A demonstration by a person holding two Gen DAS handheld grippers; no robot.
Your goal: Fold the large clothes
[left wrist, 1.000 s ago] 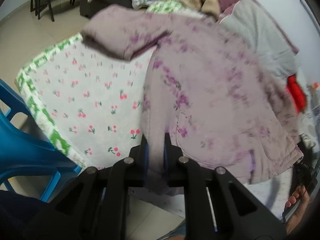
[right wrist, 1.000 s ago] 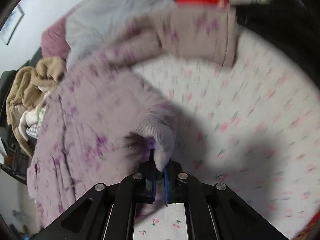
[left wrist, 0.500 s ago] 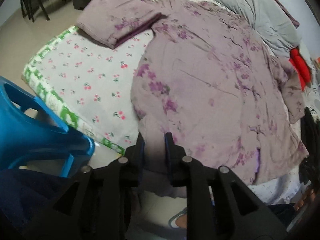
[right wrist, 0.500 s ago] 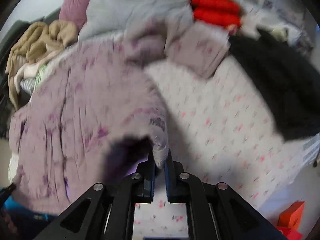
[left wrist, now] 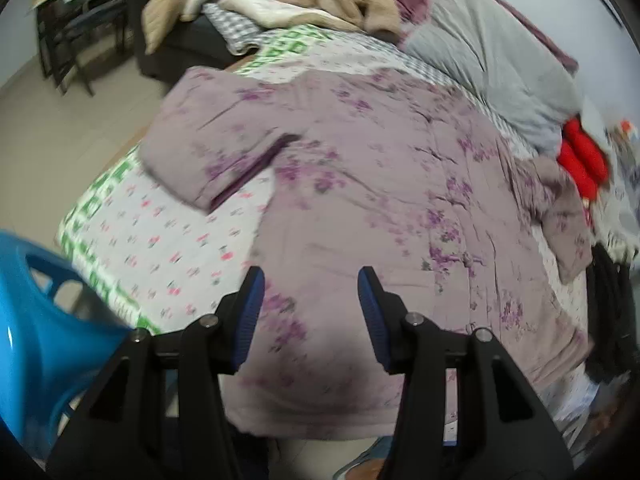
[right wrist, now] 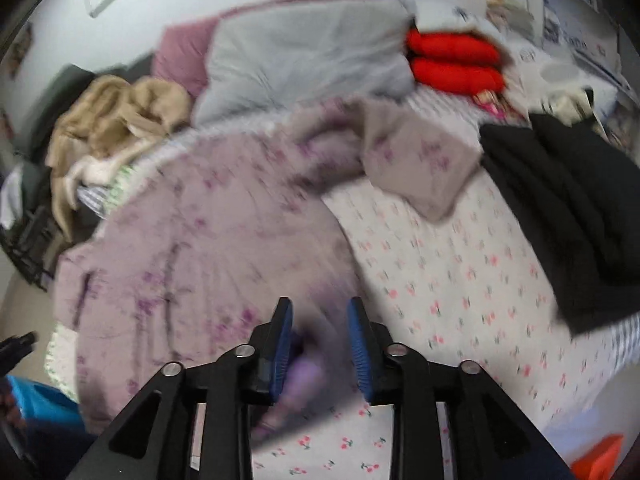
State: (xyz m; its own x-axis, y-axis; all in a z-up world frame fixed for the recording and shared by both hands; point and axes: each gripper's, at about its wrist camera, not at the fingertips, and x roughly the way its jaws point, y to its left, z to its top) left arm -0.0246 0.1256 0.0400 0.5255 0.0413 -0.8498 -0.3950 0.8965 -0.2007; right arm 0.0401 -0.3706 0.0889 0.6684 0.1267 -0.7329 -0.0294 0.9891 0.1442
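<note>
Lilac floral padded coat, spread flat across cherry-print bedsheet; left gripper and right gripper above its hem, jaws opening, pads clear of fabric.

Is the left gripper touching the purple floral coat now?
Apart. In the left wrist view the left gripper is opening, and its blue pads stand clear of the purple floral coat spread on the bed below.
</note>
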